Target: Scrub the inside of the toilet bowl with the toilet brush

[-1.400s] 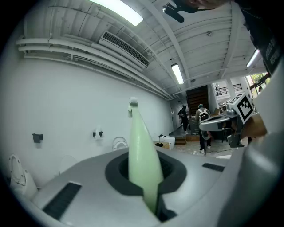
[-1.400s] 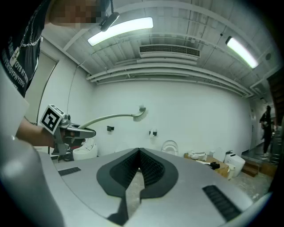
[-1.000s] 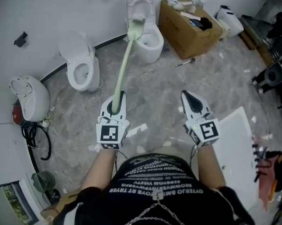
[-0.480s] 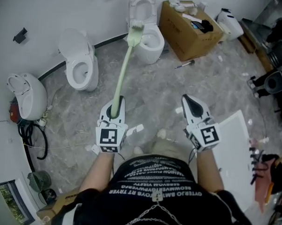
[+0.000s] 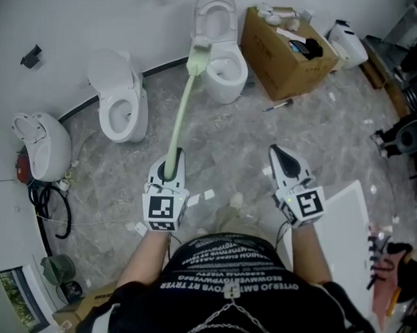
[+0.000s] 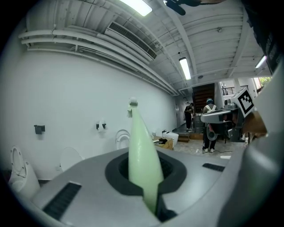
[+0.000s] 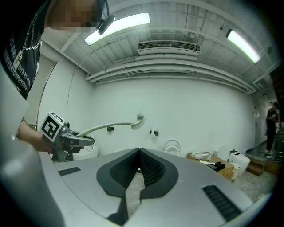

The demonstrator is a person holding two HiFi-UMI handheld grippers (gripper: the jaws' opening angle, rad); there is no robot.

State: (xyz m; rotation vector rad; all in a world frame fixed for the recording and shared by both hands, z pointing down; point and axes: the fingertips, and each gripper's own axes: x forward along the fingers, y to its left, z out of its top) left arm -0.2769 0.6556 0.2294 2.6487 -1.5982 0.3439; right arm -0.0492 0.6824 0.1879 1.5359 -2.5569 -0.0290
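Observation:
My left gripper [image 5: 171, 172] is shut on the handle of a pale green toilet brush [image 5: 185, 105], held up in the air. Its bristle head [image 5: 199, 50] hovers near the rim of the far white toilet [image 5: 225, 72], whose lid is raised. In the left gripper view the green handle [image 6: 142, 157] rises straight out between the closed jaws. My right gripper [image 5: 283, 157] is shut with nothing in it, off to the right above the floor. From the right gripper view the brush [image 7: 116, 126] shows at the left, held by the left gripper [image 7: 77, 141].
A second white toilet [image 5: 122, 100] stands at the left, and a third white fixture [image 5: 41, 145] lies farther left by black cables [image 5: 51, 207]. An open cardboard box [image 5: 285, 51] sits right of the far toilet. A white panel [image 5: 344, 216] lies at my right. People stand in the distance [image 6: 209, 128].
The view has shifted slightly; the brush head has drifted a little to the right, staying near the far toilet's rim. Both grippers keep their pose.

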